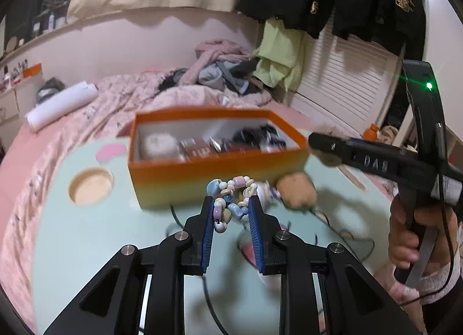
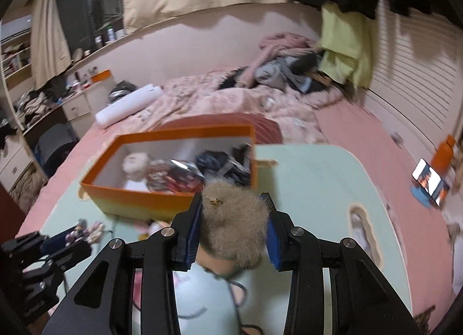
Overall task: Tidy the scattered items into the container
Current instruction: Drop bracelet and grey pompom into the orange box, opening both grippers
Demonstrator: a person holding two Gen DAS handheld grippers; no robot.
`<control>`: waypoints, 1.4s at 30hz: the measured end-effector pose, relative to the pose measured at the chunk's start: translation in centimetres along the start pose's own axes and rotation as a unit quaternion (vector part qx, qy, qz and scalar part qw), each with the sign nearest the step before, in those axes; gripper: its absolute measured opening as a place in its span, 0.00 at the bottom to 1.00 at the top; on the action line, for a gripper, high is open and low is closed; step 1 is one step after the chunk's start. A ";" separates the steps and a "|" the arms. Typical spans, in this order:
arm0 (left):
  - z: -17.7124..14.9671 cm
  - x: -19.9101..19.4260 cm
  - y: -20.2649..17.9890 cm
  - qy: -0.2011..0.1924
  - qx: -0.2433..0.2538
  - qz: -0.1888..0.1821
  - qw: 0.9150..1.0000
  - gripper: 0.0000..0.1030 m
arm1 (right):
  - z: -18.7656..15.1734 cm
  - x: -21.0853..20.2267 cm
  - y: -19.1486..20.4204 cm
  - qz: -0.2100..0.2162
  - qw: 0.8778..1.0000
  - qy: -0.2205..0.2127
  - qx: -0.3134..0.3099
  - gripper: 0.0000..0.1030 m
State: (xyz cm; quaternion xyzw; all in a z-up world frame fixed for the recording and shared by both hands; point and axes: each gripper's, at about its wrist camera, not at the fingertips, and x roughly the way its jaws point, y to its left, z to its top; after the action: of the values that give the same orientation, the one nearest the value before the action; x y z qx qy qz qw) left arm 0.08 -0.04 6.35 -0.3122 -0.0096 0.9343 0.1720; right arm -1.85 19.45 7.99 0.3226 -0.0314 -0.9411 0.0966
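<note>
While both hands hang just short of the box, this is how things stand from beside the table:

Left gripper (image 1: 230,210): clamped on a beaded bracelet (image 1: 231,199); the pastel beads bulge out above and below the blue pads, and one loop dangles loose under the left finger.

Right gripper (image 2: 233,213): closed on a tan furry pom-pom (image 2: 234,225), fur squashed between the pads, a small gold clasp showing on top.

Orange box (image 1: 214,171): open, on the pale green table (image 1: 86,233), just ahead of both loads; a white fluffy ball, dark straps and a red patterned item already lie inside.

Where the loads are: both are in the air on the near side of the box wall, neither over the opening yet.

Snag risk: black cables trail across the table under the grippers; I judge the hanging bead loop or the pom-pom's cord could catch on them.

Rim risk: if either hand goes forward too low, its load would likely strike the near wall and shove the light box.

Slip risk: the beads are round and hard, so the hold looks shallow; a quick swing might shake them free.

Crowding: both hands are converging on one opening, so they may bump.
</note>
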 end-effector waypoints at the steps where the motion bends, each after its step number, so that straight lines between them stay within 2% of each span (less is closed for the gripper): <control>1: 0.9 0.1 0.2 -0.003 0.003 0.006 1.000 0.21 | 0.3 0.3 0.5 0.001 1.000 -0.002 -0.007 0.38; 8: 6.8 2.6 2.1 0.003 0.000 0.024 1.000 0.21 | 3.7 3.4 3.1 0.003 1.000 0.009 -0.029 0.38; 11: 8.2 5.8 3.0 0.033 -0.003 0.031 0.999 0.27 | 5.1 5.0 3.3 0.001 1.000 0.010 -0.028 0.40; 12: 8.3 7.1 3.5 0.047 -0.006 0.045 0.998 0.30 | 5.6 5.7 3.3 0.004 1.000 0.013 -0.025 0.40; 13: 8.2 7.8 3.8 0.054 -0.010 0.059 0.997 0.32 | 5.8 6.3 3.3 0.006 1.000 0.017 -0.023 0.46; 14: 8.1 8.4 4.0 0.059 -0.013 0.070 0.996 0.34 | 5.9 7.0 3.1 0.005 0.999 0.025 -0.021 0.57; 15: 7.9 8.8 4.1 0.062 -0.012 0.076 0.995 0.41 | 5.9 7.4 2.9 0.000 0.999 0.029 -0.017 0.65; 16: 7.7 8.8 4.1 0.061 -0.010 0.077 0.995 0.55 | 5.8 7.5 2.7 -0.005 1.000 0.027 -0.014 0.71; 19: 7.1 7.7 3.6 0.036 -0.006 0.077 0.996 0.79 | 5.3 6.7 2.2 -0.010 1.000 0.003 -0.012 0.72; 23: 6.3 5.7 3.0 0.026 -0.005 0.068 0.997 0.83 | 4.4 4.9 1.7 0.002 1.000 -0.009 -0.009 0.75; 25: 5.7 4.7 2.8 0.030 -0.017 0.059 0.998 0.91 | 3.6 3.6 1.8 0.003 1.000 -0.015 -0.012 0.75; 29: 3.4 3.2 2.2 0.049 -0.041 0.057 0.996 0.94 | 1.4 1.4 2.0 -0.009 1.000 -0.004 -0.029 0.75; 37: -3.2 3.3 -0.1 0.104 -0.015 0.115 0.988 0.94 | -4.8 -0.1 1.6 -0.017 0.998 0.050 -0.039 0.79; 42: -5.9 3.3 0.0 0.107 -0.031 0.154 0.982 0.97 | -7.2 0.3 1.1 -0.030 0.997 0.069 -0.026 0.79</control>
State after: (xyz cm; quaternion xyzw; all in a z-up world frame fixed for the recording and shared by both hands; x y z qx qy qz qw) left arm 1.10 0.53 -0.31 -0.4133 0.0285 0.9100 0.0161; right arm 2.51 18.32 2.27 0.3850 0.0093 -0.9195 0.0788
